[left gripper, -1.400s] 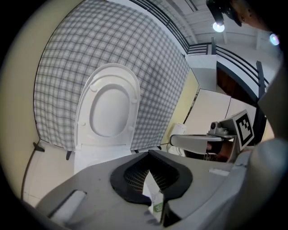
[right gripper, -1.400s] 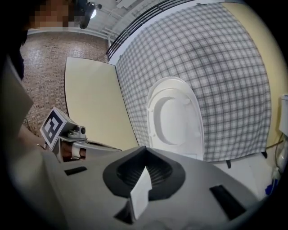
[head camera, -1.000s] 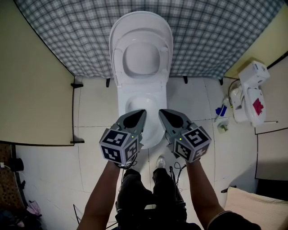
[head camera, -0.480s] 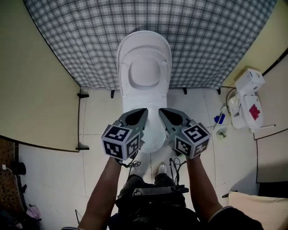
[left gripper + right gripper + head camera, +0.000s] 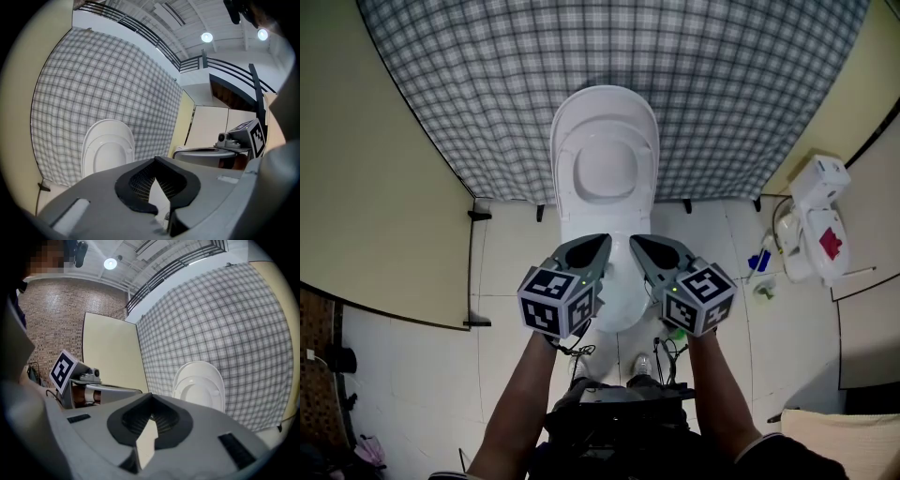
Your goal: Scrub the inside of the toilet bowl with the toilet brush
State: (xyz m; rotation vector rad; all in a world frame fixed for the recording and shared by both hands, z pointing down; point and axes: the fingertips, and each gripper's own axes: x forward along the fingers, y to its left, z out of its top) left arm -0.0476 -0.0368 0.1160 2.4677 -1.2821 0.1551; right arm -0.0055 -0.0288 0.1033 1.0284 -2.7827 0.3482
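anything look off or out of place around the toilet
One thing: a white boxy unit with a red patch sits askew by the wall to the right of the toilet, at an angle to the tile lines. The toilet itself looks normal, with its lid up and no spill or damage visible on the floor around it.

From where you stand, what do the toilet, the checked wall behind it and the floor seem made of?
Toilet: glossy white, smooth, probably glazed ceramic. Checked wall: matte grey-white plaid, perhaps cloth or printed sheet; can't tell. Floor: pale tiles, judging by the grid of joint lines.
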